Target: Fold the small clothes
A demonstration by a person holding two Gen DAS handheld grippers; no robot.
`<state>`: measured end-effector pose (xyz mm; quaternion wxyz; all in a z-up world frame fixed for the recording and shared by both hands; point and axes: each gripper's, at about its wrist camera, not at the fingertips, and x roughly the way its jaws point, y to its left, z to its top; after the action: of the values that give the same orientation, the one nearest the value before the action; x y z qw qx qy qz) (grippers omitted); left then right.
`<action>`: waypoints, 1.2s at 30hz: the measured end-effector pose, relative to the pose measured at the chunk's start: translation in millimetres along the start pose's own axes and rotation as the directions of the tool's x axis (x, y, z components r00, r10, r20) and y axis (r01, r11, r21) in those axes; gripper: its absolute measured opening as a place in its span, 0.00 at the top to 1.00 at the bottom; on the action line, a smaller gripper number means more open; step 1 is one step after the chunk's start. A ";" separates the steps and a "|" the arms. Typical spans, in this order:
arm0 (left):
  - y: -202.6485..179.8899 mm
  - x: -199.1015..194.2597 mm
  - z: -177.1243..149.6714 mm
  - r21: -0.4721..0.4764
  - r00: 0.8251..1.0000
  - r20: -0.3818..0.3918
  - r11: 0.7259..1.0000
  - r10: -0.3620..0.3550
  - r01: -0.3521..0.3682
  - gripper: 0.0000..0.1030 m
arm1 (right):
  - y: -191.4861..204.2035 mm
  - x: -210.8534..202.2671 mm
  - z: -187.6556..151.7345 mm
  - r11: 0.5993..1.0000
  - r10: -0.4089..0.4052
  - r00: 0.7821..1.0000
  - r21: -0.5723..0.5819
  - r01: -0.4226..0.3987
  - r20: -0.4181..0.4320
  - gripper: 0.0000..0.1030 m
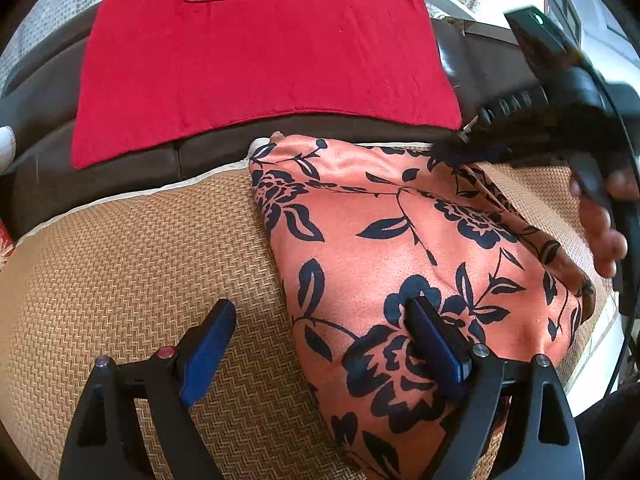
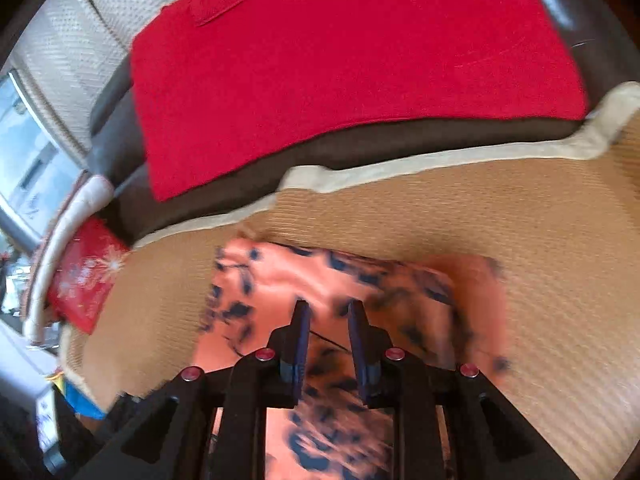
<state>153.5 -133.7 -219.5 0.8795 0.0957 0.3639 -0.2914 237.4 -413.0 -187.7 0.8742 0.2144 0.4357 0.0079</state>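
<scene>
A woven tan rattan mat on a brown sofa bears the task's garment, an orange cloth printed with dark flowers, lying partly folded below a red towel. The left gripper is spread wide, one pad resting on the cloth. The right gripper is narrowed, apparently pinching nothing. A fold looks under way; next, a free edge needs gripping.

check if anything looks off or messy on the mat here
Only slightly: the orange floral garment lies askew on the woven mat, its right edge bunched in loose folds. The red towel behind lies flat. Nothing is spilled or damaged.
</scene>
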 end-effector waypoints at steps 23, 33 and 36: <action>-4.3 -5.1 -4.2 0.014 0.999 0.009 0.998 0.054 -0.054 0.13 | 10.9 -52.7 -87.4 0.999 0.045 0.999 -0.011 -0.045 -0.001 0.76; -9.3 -11.5 -4.0 0.045 0.994 0.014 0.993 0.112 -0.113 0.13 | 1.1 -38.4 -113.0 0.998 0.052 0.997 -0.015 -0.053 -0.055 0.75; -11.3 -14.4 -3.8 0.074 0.992 0.015 0.989 0.124 -0.125 0.13 | 1.3 -36.9 -114.0 0.998 0.053 0.997 -0.016 -0.054 -0.056 0.75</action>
<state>136.5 -135.0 -211.8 0.8936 0.1496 0.3416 -0.2498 127.5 -377.3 -219.5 0.8630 0.2179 0.4539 0.0410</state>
